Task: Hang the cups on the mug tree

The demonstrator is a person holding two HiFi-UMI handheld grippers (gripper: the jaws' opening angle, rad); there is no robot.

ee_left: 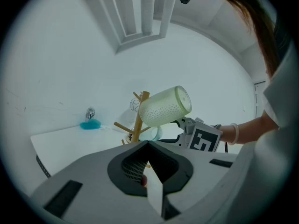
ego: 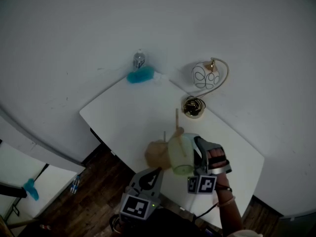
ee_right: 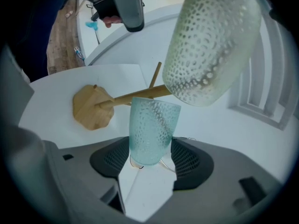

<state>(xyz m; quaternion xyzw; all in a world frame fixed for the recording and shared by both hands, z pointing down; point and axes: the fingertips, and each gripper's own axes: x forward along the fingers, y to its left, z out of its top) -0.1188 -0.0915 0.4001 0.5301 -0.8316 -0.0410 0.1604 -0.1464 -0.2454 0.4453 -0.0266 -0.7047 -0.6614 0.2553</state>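
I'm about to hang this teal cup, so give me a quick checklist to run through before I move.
1. Teal cup held by the right gripper: ok, its fingers close on the cup's sides.
2. Pale green cup already on the mug tree: ok, it sits tilted near the top.
3. Free peg available: ok, a bare peg sticks out low on the tree.
4. Teal cup's handle lined up with a peg: cannot tell, no handle shows.
5. Left gripper out of the way: ok, shut, empty, short of the tree.
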